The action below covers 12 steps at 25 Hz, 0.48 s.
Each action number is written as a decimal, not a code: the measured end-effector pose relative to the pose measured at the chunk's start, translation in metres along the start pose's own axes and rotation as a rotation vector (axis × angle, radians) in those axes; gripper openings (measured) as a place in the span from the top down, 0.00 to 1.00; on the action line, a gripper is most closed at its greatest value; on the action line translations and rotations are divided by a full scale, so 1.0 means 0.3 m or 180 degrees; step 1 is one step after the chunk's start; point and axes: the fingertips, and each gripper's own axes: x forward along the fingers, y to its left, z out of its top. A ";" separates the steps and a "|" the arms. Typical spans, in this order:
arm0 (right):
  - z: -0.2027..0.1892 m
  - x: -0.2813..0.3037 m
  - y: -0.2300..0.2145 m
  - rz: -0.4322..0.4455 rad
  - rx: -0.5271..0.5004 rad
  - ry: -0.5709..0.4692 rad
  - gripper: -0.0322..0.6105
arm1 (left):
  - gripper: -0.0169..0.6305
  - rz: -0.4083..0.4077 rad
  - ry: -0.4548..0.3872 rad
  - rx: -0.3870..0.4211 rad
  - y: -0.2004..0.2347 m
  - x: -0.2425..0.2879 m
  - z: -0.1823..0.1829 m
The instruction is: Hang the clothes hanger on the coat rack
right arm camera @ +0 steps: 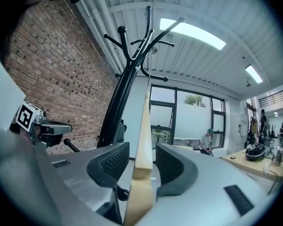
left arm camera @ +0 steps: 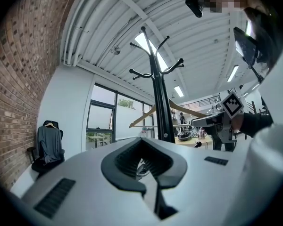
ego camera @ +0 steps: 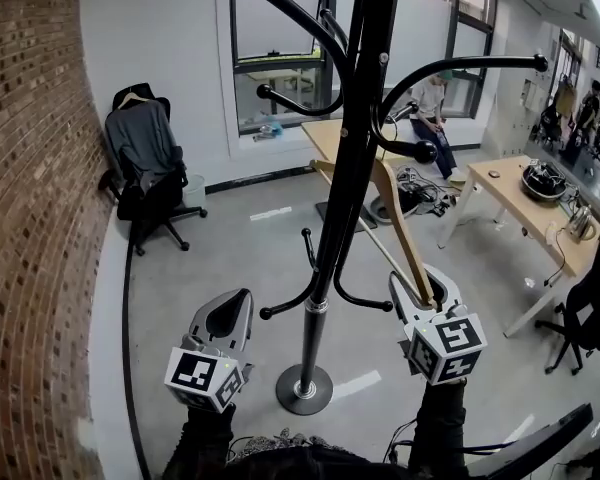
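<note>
A black coat rack [ego camera: 345,168] stands right in front of me, its pole between my two grippers. A wooden clothes hanger [ego camera: 400,223] hangs tilted beside the pole, and its metal hook appears to rest over one of the curved arms. My right gripper [ego camera: 420,286] is open around the hanger's lower end. In the right gripper view the wood [right arm camera: 144,140] stands between the pads with a gap on each side. My left gripper [ego camera: 238,303] is shut on nothing, left of the pole. From the left gripper view the rack [left arm camera: 159,102] and the hanger [left arm camera: 188,111] show ahead.
The rack's round base [ego camera: 304,388] sits on the floor between my arms. A brick wall [ego camera: 30,218] runs along the left. An office chair with a grey garment [ego camera: 145,168] stands at the back left. Wooden desks [ego camera: 540,208] and a seated person [ego camera: 435,118] are at the right.
</note>
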 end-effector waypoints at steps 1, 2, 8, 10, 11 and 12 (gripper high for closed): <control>0.007 -0.013 -0.004 -0.0009 -0.0003 -0.0038 0.70 | 0.96 -0.0013 0.0001 -0.0001 -0.005 0.003 -0.001; 0.012 -0.025 -0.009 -0.0026 -0.0009 -0.0068 0.70 | 0.96 -0.0024 0.0005 -0.0001 -0.009 0.007 -0.004; -0.002 -0.103 -0.060 -0.0164 0.0016 -0.0085 0.68 | 0.96 -0.0095 0.0031 -0.0015 -0.043 0.019 -0.027; -0.022 -0.130 -0.070 -0.0170 0.0015 -0.0043 0.68 | 0.96 -0.0091 0.0048 0.0005 -0.044 0.015 -0.037; -0.036 -0.141 -0.074 -0.0168 0.0010 -0.0011 0.68 | 0.96 -0.0075 0.0068 0.0017 -0.041 0.010 -0.045; -0.051 -0.151 -0.077 -0.0166 0.0006 0.0024 0.68 | 0.96 -0.0051 0.0095 0.0022 -0.037 0.002 -0.057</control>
